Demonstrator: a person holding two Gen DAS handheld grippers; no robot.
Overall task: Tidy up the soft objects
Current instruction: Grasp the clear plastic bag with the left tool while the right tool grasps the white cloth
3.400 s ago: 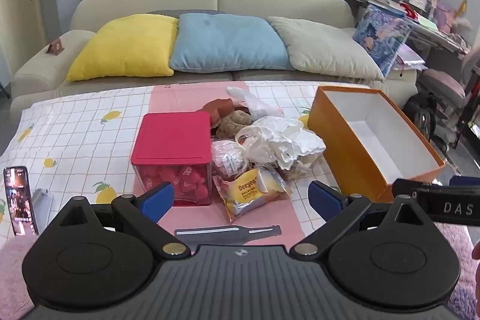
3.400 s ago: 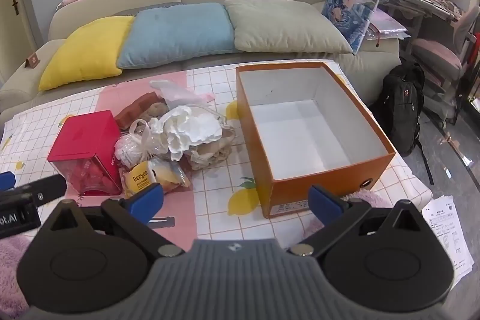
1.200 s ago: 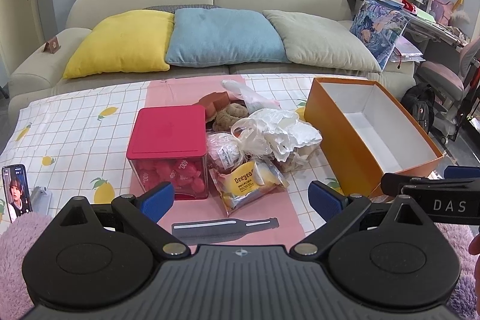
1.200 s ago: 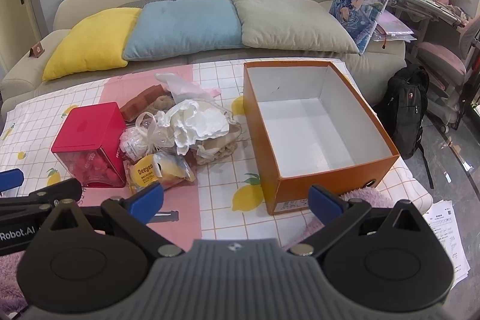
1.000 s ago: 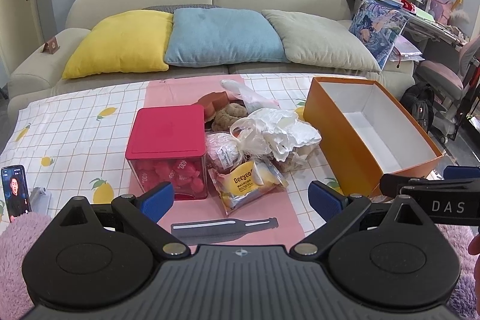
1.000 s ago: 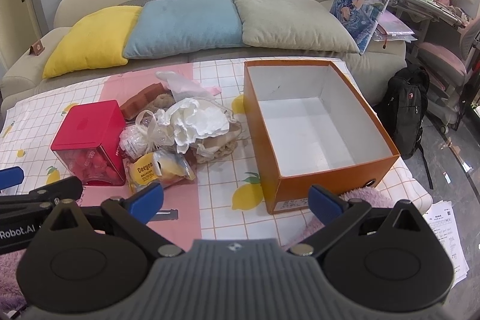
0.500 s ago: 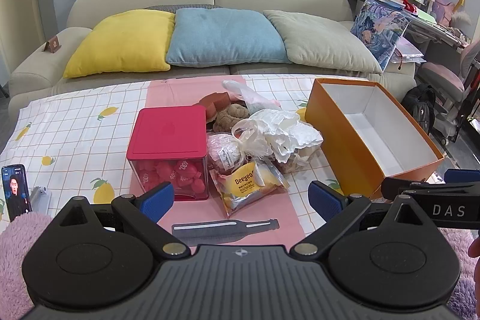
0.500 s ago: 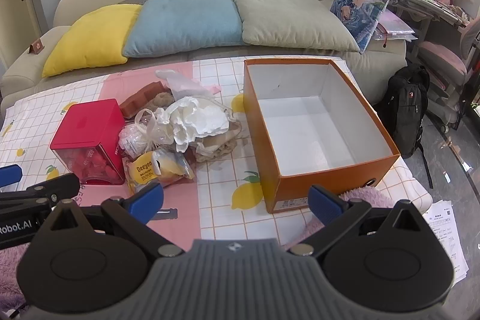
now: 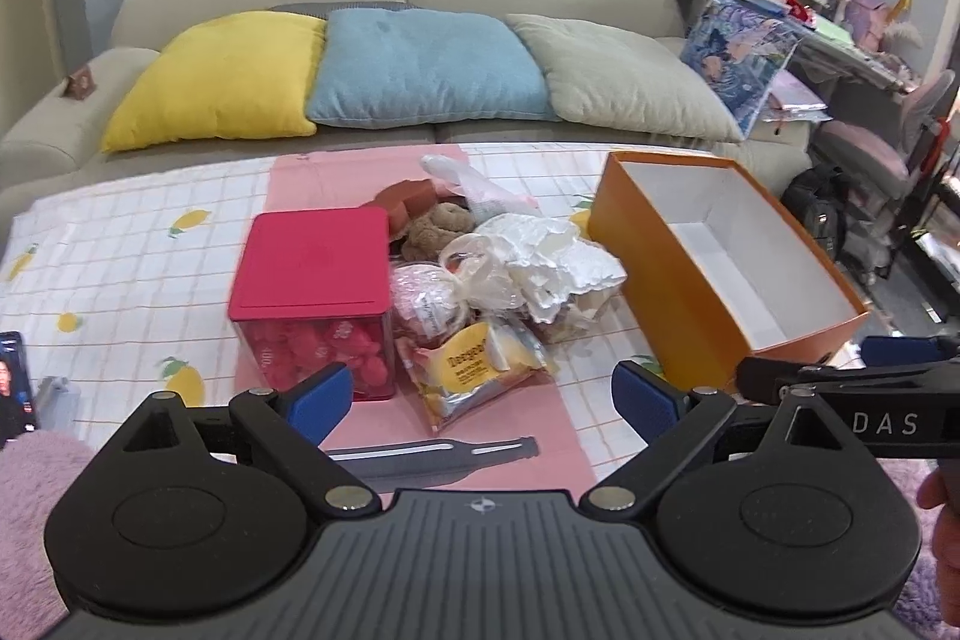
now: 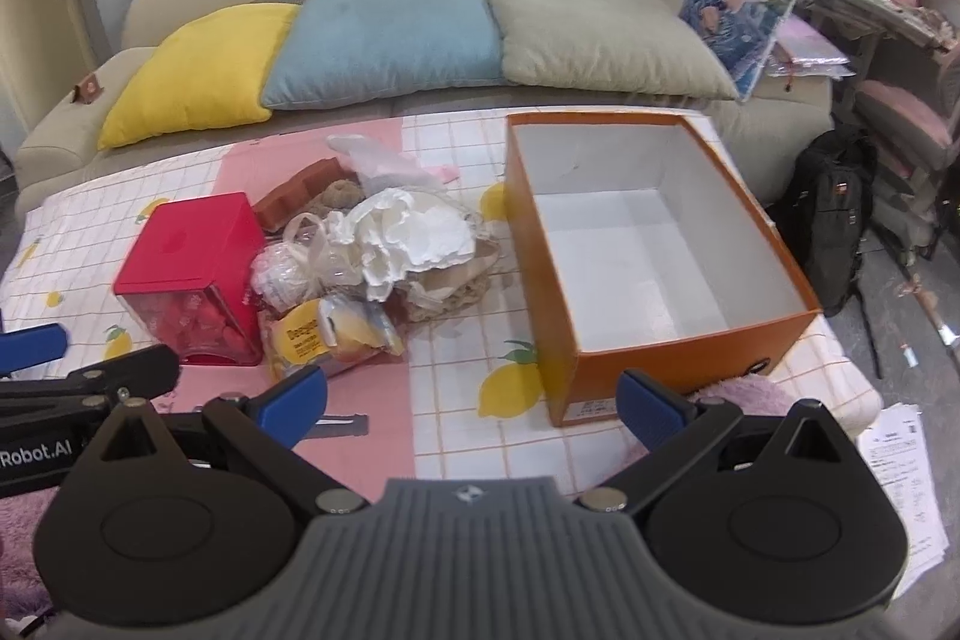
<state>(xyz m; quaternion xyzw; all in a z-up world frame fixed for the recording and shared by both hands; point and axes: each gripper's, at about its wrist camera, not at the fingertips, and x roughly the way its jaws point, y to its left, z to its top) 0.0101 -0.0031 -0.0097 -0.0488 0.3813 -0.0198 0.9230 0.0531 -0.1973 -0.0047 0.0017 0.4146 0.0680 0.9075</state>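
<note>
A pile of soft things lies mid-table: a white crumpled bag [image 9: 540, 256] [image 10: 414, 232], a yellow snack packet [image 9: 480, 370] [image 10: 330, 334], a pink wrapped ball [image 9: 423, 295], a brown plush [image 9: 435, 229] and a brown block [image 9: 411, 196]. An open, empty orange box [image 9: 678, 292] [image 10: 552, 292] stands to their right. My left gripper [image 9: 480, 397] is open and empty, short of the packet. My right gripper [image 10: 474, 400] is open and empty, near the box's front corner.
A red-lidded clear container [image 9: 312, 262] [image 10: 186, 250] stands left of the pile. A grey flat tool [image 9: 432, 451] lies on the pink runner. A phone [image 9: 12, 400] lies at the left edge. A sofa with cushions [image 9: 420, 70] stands behind the table; a backpack [image 10: 834, 232] is at the right.
Both grippers have shifted only slightly; the view has drifted a little. Nothing on the table has moved.
</note>
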